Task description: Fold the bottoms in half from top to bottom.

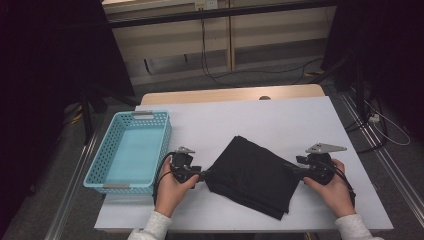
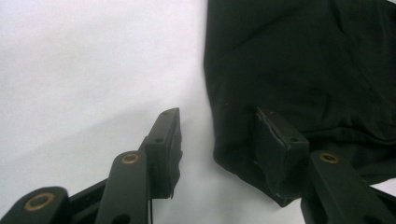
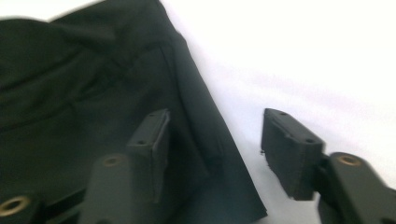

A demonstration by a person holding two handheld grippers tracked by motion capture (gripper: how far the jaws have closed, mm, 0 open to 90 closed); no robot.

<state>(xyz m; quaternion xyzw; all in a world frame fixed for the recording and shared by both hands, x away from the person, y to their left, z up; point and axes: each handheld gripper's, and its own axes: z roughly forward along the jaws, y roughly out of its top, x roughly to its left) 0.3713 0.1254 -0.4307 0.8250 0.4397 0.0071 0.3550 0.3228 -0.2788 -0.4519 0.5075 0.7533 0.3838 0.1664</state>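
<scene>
At the lower middle of the high view, the folded black cloth (image 1: 252,176) lies on the white surface (image 1: 280,120). The left tool (image 1: 204,174) and right tool (image 1: 288,167) stand apart at its edges, clamping nothing.

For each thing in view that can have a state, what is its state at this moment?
black cloth: folded, lying flat on the table.
basket: upright, empty, left of the cloth.
left gripper: jaws open at the cloth's left edge, not clamping it.
right gripper: jaws open astride the cloth's right edge, not clamping it.
</scene>
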